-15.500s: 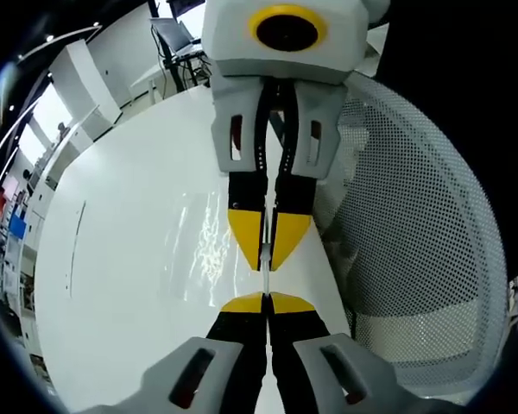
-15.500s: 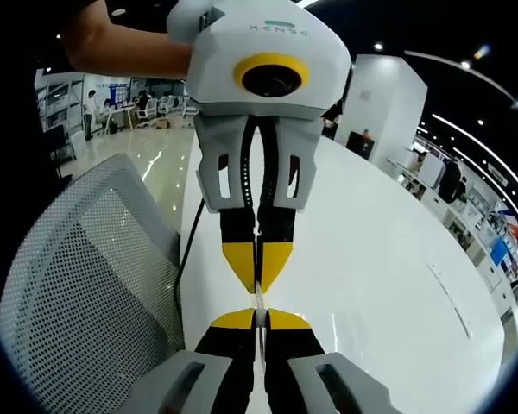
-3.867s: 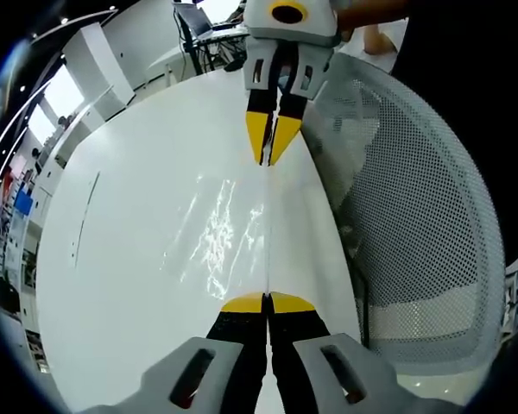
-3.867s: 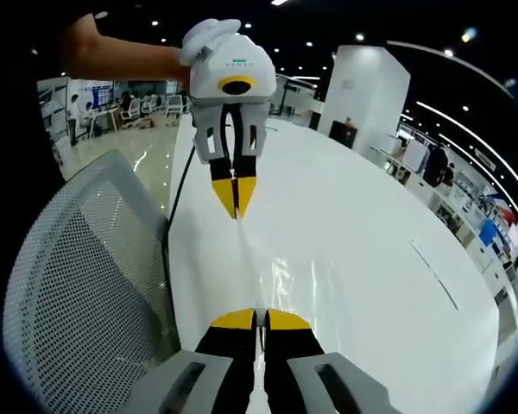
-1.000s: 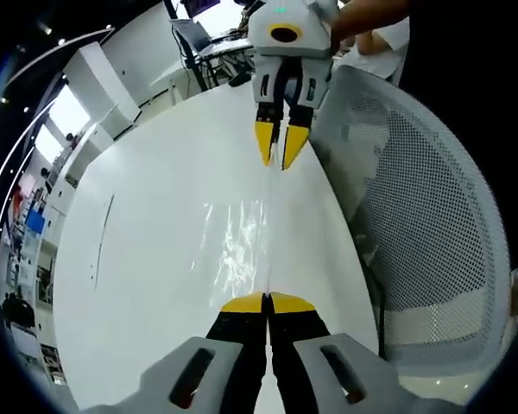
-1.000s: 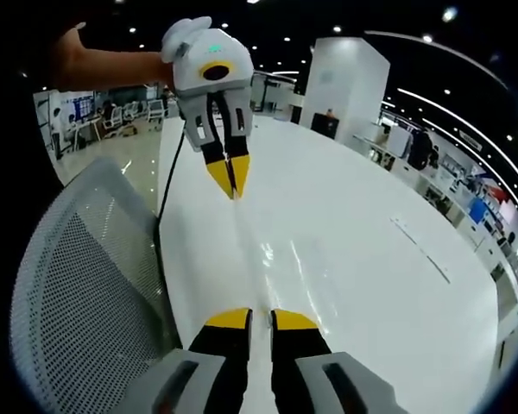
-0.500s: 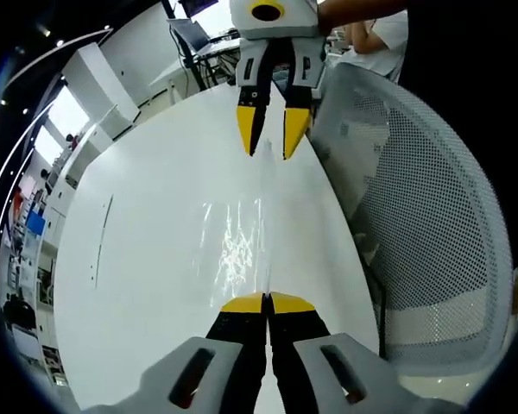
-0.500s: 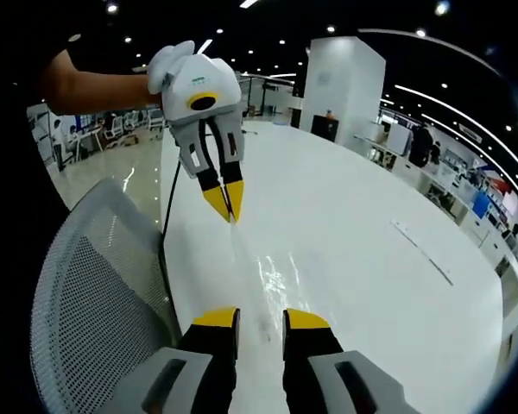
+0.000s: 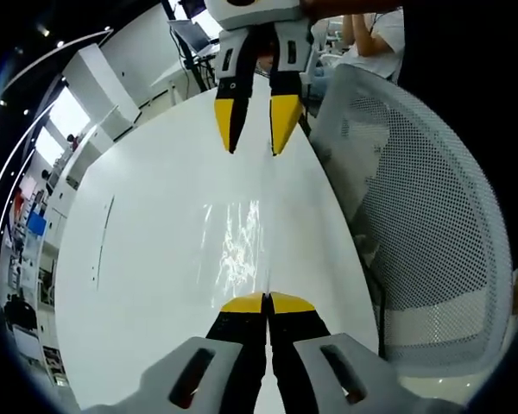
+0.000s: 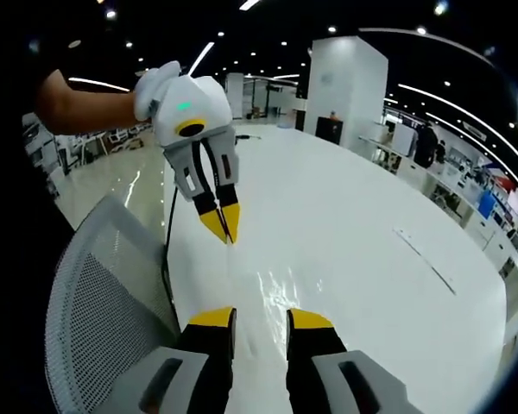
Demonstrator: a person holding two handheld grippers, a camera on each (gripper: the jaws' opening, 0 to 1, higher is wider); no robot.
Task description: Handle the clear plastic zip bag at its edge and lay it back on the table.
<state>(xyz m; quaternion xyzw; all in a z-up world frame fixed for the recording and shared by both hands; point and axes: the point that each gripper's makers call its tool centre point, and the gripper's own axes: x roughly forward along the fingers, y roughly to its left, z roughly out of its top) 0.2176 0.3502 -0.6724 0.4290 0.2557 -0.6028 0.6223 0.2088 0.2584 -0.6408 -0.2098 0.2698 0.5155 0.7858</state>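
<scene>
Left gripper view, left claw (image 9: pixel 267 302) pinching faint clear bag (image 9: pixel 237 246) edge, outline indistinct

The desk (image 9: pixel 147 259) is plain glossy white. On it the bag (image 9: pixel 237 246) is clear, with bright glints. Beside the desk, the chair (image 9: pixel 423 250) is white mesh with a pattern of small dark holes. The left tool (image 9: pixel 265 304) and the right tool (image 10: pixel 261 319) have yellow tips, black jaws and grey bodies.
</scene>
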